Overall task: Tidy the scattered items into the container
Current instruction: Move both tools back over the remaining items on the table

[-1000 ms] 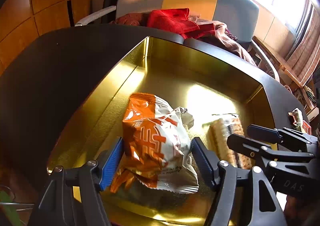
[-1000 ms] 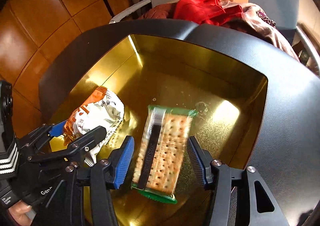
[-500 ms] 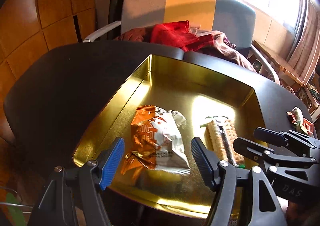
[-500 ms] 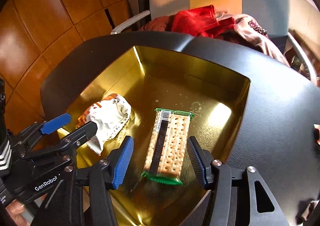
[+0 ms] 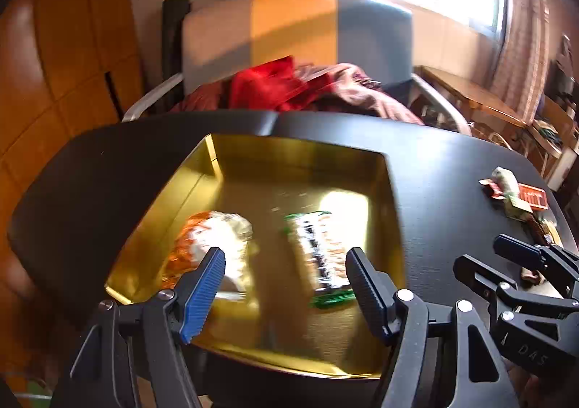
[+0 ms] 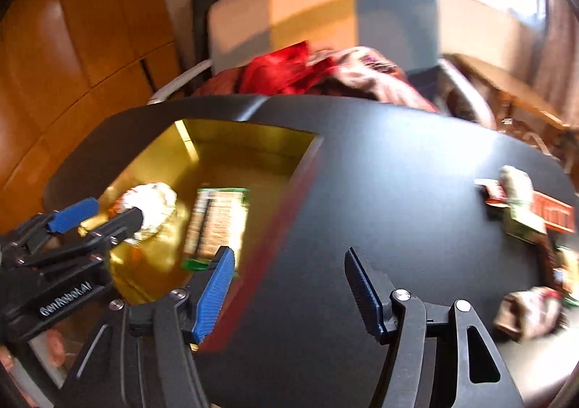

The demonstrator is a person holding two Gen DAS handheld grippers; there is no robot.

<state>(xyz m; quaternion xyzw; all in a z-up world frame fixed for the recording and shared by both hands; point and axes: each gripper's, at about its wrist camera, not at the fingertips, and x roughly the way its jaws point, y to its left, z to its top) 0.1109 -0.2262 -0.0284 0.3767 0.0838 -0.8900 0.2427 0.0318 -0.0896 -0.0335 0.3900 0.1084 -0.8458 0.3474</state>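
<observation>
A shallow gold tin [image 5: 300,162] [image 6: 239,140] sits on the black table. Inside lie an orange-and-white snack bag [image 5: 210,241] [image 6: 152,205] and a green-edged cracker pack [image 5: 318,256] [image 6: 217,223]. My left gripper [image 5: 284,279] hangs open above the tin's near edge with nothing between its fingers; it also shows at the left of the right wrist view [image 6: 105,216]. My right gripper [image 6: 289,281] is over bare table right of the tin, jaws opening and empty. Several small wrapped snacks [image 6: 524,212] [image 5: 514,194] lie scattered at the table's right.
A chair [image 5: 296,32] with red and brown cloth [image 5: 289,89] piled on its seat stands behind the table. Wooden wall panels [image 5: 65,57] fill the left. Another crumpled wrapper [image 6: 528,314] lies near the table's right front edge.
Both grippers drew back and up from the tin, leaving the snack bag and cracker pack lying in it. The right gripper swung right over the bare table and its jaws widened.
</observation>
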